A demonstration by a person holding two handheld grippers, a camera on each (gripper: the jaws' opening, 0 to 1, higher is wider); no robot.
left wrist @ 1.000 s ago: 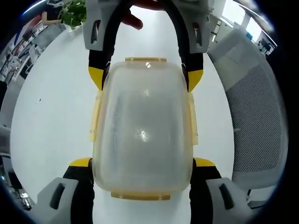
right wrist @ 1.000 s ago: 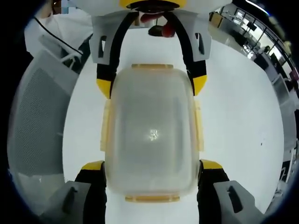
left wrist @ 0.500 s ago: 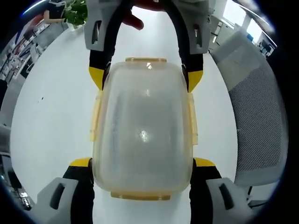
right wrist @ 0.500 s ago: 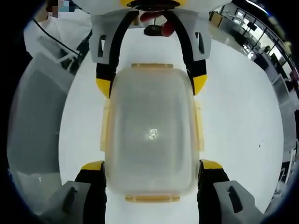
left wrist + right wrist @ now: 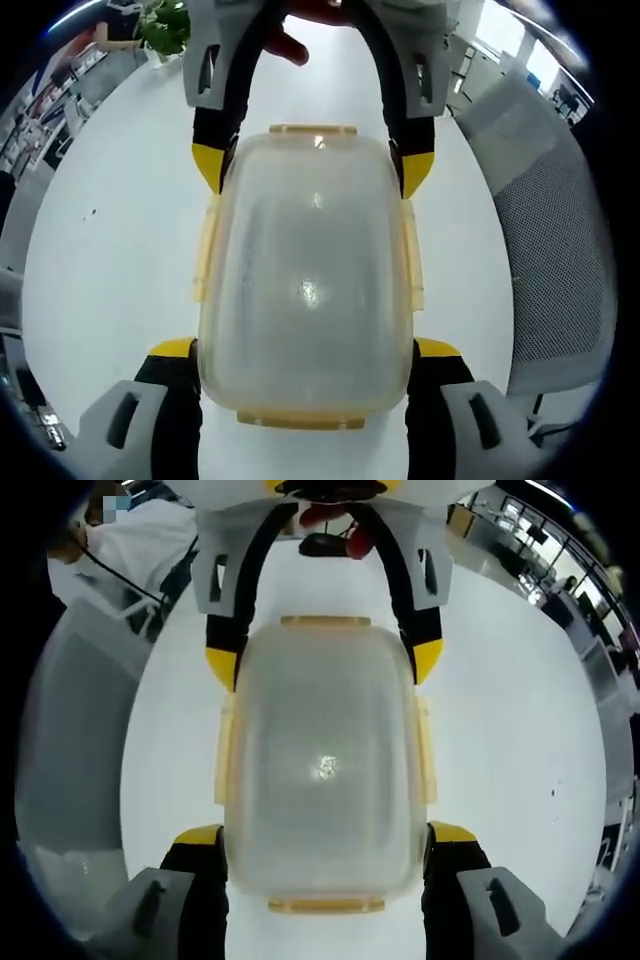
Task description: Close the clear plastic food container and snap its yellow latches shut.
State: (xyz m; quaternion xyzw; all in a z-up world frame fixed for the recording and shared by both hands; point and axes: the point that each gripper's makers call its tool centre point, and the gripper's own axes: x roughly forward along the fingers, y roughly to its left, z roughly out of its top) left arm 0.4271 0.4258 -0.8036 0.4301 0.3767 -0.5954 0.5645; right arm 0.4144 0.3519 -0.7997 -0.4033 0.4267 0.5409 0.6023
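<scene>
The clear plastic food container [image 5: 305,280] has its lid on and is held over the white table [image 5: 110,230]. My left gripper [image 5: 306,348] is shut on its near end, yellow-tipped jaws pressing both sides. My right gripper [image 5: 312,168] clamps the far end the same way. In the right gripper view the container [image 5: 322,760] sits between my right gripper [image 5: 326,833] below and my left gripper [image 5: 325,660] above. Yellow latches [image 5: 204,250] run along both long sides and both ends. The side latches look slightly flared out; I cannot tell if they are snapped.
A grey mesh office chair [image 5: 555,250] stands at the table's edge, also seen as the chair [image 5: 75,750] in the right gripper view. A potted plant [image 5: 165,25] sits at the far side. A person's hand [image 5: 285,45] holds the opposite gripper.
Both grips on the container are unchanged. Only the background has drifted slightly, the chair sliding toward the edge of each view as the cameras moved.
</scene>
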